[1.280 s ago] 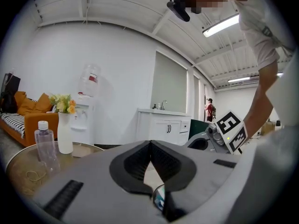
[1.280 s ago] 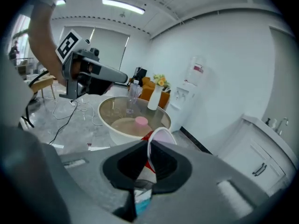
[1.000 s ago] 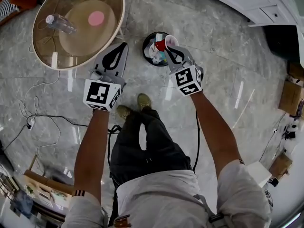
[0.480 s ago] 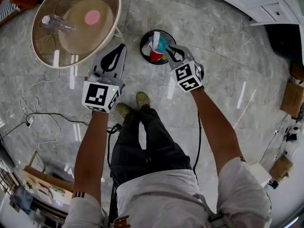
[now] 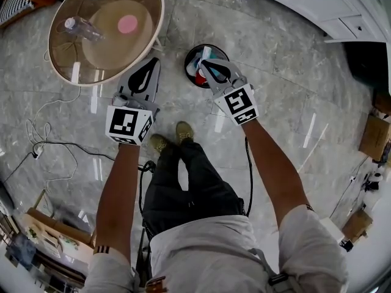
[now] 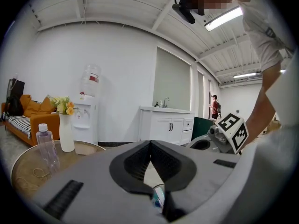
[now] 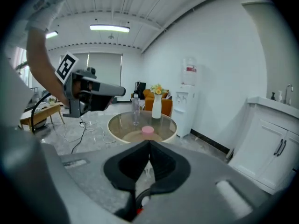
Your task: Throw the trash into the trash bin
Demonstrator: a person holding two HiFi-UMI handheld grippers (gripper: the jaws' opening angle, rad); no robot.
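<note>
A round black trash bin (image 5: 188, 60) stands on the floor ahead of my feet. Inside it are a red cup (image 5: 199, 79) and white and blue scraps (image 5: 205, 52). My right gripper (image 5: 204, 63) hangs over the bin; its jaws have just closed and nothing is between them. In the right gripper view the right gripper (image 7: 149, 144) has its pads together, and a bit of the red cup (image 7: 138, 211) shows below. My left gripper (image 5: 154, 62) is left of the bin, shut and empty. The left gripper view shows the left gripper (image 6: 149, 143) with its pads meeting.
A round glass table (image 5: 61, 60) at the far left carries a plastic bottle (image 5: 80, 28) and a pink disc (image 5: 127, 23). White cabinets (image 5: 317, 5) stand at the far right. Cables (image 5: 43, 133) trail on the floor at left. My shoes (image 5: 183, 130) are just behind the bin.
A second ago the right gripper held the red cup above the bin. The cup then dropped into the bin. The right gripper has since shut and risen over it. The left gripper has hardly moved.
</note>
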